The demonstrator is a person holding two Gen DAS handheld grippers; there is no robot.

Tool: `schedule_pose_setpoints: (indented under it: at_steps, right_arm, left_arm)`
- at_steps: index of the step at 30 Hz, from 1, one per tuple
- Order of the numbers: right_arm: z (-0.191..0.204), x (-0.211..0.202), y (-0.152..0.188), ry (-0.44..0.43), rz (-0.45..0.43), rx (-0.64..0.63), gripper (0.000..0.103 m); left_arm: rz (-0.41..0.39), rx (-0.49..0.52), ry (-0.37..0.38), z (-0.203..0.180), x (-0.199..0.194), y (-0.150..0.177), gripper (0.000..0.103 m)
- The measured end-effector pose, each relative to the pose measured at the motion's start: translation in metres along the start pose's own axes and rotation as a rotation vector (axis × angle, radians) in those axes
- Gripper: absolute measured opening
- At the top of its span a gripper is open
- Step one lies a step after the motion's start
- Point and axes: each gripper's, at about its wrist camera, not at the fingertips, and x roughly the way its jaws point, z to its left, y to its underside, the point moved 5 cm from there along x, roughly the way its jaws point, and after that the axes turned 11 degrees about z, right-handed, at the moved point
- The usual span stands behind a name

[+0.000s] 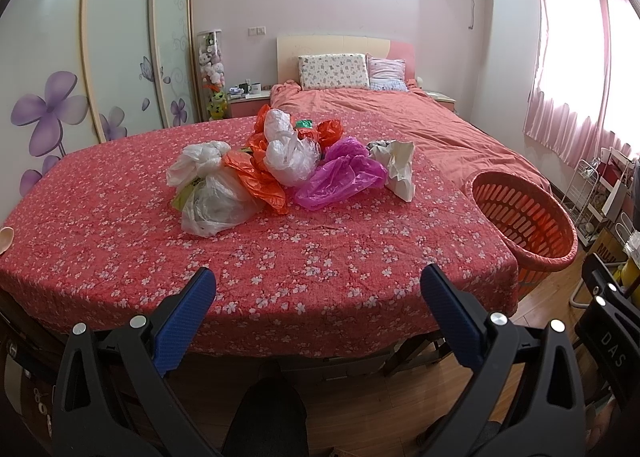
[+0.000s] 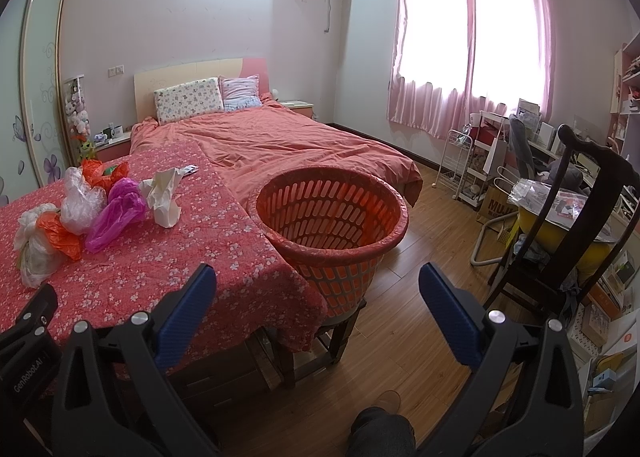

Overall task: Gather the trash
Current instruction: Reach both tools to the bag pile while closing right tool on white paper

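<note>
Partly cropped orange basket (image 1: 524, 217) rightward

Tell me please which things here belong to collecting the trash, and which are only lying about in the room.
For the job:
- plastic bags piled on the table
- crumpled paper beside them
- orange basket, empty, at the table's edge
- left hand-held gripper and right hand-held gripper, both open

Just lying about:
- pillows on the bed
- mugs on the nightstand
- chair
- white rack
</note>
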Motion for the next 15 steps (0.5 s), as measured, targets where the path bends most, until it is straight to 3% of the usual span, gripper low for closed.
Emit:
schedule_pose_setpoints:
  at_steps: [8,15]
  right_arm:
    - [0.009,0.01,-0.008,-0.023,0.001,-0.005,0.099]
    - [0.038,0.034,-0.031,-0.084,0.019,-0.05,0.099]
  left_arm:
    - [0.014,-0.016,-0.005,0.005,0.015,-0.009,0.101]
    - [0.06,-0.075,-0.02,0.034,0.043,-0.027,0.101]
